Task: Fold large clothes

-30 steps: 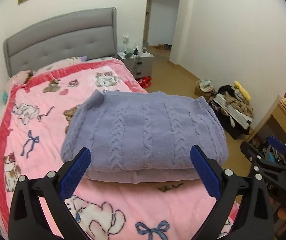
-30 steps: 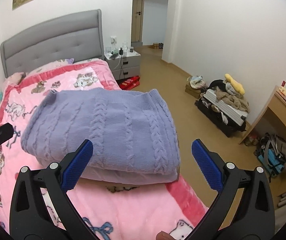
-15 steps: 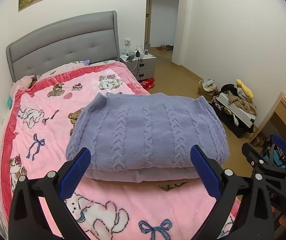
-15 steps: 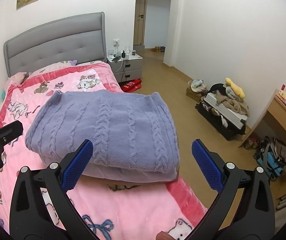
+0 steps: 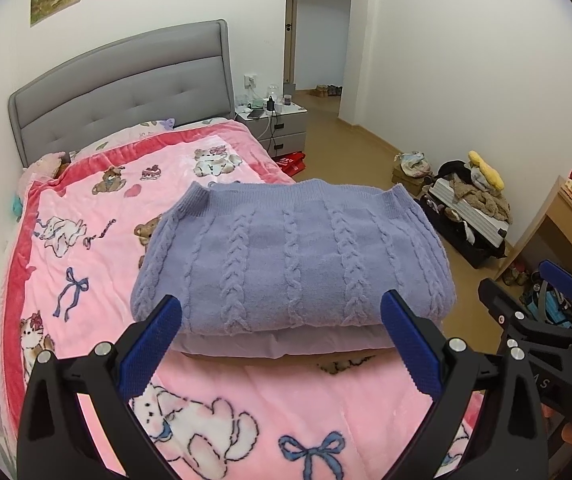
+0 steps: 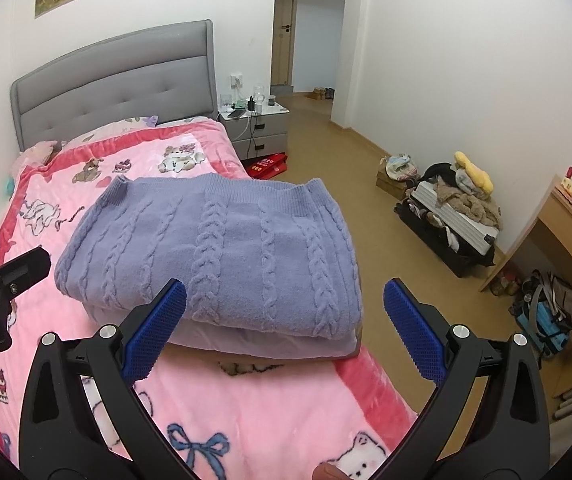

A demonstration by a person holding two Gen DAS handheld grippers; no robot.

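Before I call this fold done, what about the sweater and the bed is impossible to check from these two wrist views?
- Sweater sleeves: tucked out of sight in both views, hidden by the top layer.
- Its underside and far edge: hidden by its own bulk.
- Blanket pattern beneath it: covered, only a scrap shows.
- Near blanket edge: cut off by the open left gripper and open right gripper.
- Nightstand items: too small to identify.

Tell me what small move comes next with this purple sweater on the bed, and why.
Probably just draw both grippers back and leave it. The purple sweater already lies folded in a neat stack on the pink blanket, and the left gripper and right gripper are both open, empty and clear of it.
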